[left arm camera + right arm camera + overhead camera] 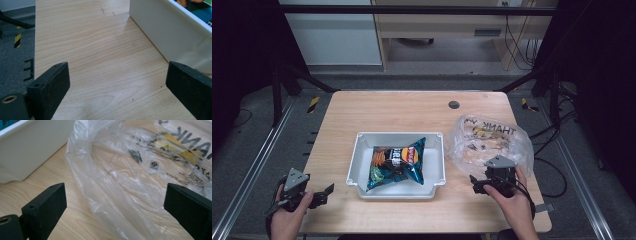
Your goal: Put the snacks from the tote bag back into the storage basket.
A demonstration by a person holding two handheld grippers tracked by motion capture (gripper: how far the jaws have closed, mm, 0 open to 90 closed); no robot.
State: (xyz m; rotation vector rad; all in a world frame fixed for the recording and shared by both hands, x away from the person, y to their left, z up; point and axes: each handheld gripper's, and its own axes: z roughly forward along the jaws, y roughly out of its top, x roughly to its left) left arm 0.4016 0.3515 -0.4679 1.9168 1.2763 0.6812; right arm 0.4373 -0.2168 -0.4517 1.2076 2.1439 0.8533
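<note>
Pale wood of the table point(412, 107) carries everything, with grey floor and dark frame rails around it. On it the clear plastic bag point(492, 142) lies crumpled, printed with dark letters and a yellow patch, just right of the white tray point(354, 165) and apart from it by a strip of wood. The right gripper point(479, 184) sits at the bag's near edge, pointed into it; in the right gripper view the bag's point(120, 185) loose film spreads between the two black jaws, which stand wide apart and clasp nothing. Inside the tray lies a blue chip packet point(397, 161), tilted a little. The left gripper point(324, 194) rests low over bare wood left of the tray's near corner, close beside it without touching, its jaws likewise spread wide and holding nothing; the tray's point(155, 27) wall rises at its right.
</note>
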